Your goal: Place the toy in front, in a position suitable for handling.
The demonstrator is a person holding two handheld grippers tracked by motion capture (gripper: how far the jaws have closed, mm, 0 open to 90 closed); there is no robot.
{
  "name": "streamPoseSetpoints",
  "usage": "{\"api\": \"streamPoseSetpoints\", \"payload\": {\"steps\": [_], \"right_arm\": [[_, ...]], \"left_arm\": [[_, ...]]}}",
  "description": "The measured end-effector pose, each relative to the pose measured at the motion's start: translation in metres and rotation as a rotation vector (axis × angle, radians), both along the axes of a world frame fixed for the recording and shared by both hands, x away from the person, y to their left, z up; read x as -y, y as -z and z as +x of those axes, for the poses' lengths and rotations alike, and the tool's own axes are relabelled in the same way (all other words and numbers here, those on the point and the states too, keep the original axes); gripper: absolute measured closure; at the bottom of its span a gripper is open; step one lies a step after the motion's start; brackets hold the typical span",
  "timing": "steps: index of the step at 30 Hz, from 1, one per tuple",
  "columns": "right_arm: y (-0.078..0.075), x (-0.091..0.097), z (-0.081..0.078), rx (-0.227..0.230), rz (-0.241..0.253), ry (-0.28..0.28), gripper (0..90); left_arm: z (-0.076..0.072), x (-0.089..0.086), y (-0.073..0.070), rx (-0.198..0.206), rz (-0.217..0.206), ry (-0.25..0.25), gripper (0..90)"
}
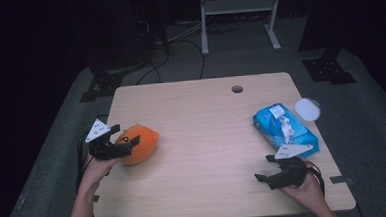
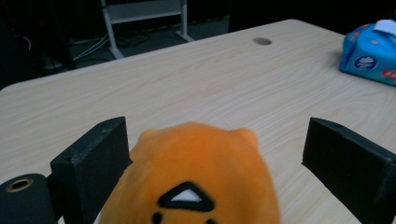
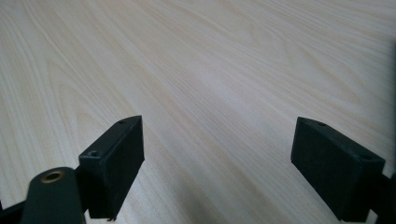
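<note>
The left gripper [image 1: 120, 140] had its jaws spread wide around the orange plush toy [image 2: 196, 177], the soft body sitting squarely between them and nearer the left jaw than the right, apparently lined up for a squeeze that had not yet come. The right gripper [image 1: 270, 170] hung low over bare bench [image 3: 210, 70], jaws likewise spread with nothing between them, probably parked out of the way. Beyond the left jaws, well off to their right, lay the blue wipes pack [image 2: 371, 53], a tissue poking from its top. Past it in the high view sat a white round lid [image 1: 307, 108], just beside the pack.
</note>
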State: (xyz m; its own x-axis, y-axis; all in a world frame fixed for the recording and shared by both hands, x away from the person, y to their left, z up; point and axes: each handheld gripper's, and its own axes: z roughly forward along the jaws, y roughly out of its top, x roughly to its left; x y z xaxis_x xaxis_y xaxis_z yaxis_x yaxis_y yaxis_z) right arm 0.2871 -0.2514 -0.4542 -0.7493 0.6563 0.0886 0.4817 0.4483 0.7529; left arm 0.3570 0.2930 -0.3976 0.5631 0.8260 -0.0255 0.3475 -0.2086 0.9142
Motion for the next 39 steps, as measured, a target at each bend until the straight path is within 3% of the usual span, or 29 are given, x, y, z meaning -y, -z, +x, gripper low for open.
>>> {"api": "streamPoseSetpoints", "payload": {"steps": [5,12,15,17,26,32,33,36,39], "right_arm": [[0.001,-0.002,0.000,-0.001,-0.013,-0.010,16.4],[0.001,-0.004,-0.001,-0.005,-0.020,-0.018,17.0],[-0.001,-0.004,-0.002,0.003,-0.025,-0.017,18.8],[-0.001,-0.003,-0.002,0.001,-0.015,-0.018,19.8],[-0.001,-0.003,-0.002,0.000,-0.024,-0.016,21.0],[-0.003,0.001,-0.002,0.011,-0.015,-0.001,21.3],[-0.004,0.002,-0.001,0.013,-0.011,0.002,21.8],[-0.004,0.003,-0.001,0.011,-0.009,0.003,22.0],[-0.005,0.002,-0.002,0.014,-0.012,0.001,22.0]], "left_arm": [[0.006,-0.006,0.015,-0.034,0.006,-0.012,9.7],[0.006,-0.012,0.036,-0.064,-0.014,0.003,28.4],[0.005,-0.014,0.038,-0.079,-0.025,-0.004,35.8],[0.005,-0.013,0.038,-0.079,-0.009,0.000,41.9],[0.005,-0.007,0.027,-0.092,0.020,-0.029,52.7],[0.008,-0.009,0.021,-0.101,-0.029,-0.024,56.5],[0.009,-0.009,0.018,-0.091,-0.064,-0.023,57.0],[0.007,-0.008,0.009,-0.068,-0.107,-0.011,57.3],[0.005,0.001,-0.004,-0.035,-0.121,0.019,57.3]]}}
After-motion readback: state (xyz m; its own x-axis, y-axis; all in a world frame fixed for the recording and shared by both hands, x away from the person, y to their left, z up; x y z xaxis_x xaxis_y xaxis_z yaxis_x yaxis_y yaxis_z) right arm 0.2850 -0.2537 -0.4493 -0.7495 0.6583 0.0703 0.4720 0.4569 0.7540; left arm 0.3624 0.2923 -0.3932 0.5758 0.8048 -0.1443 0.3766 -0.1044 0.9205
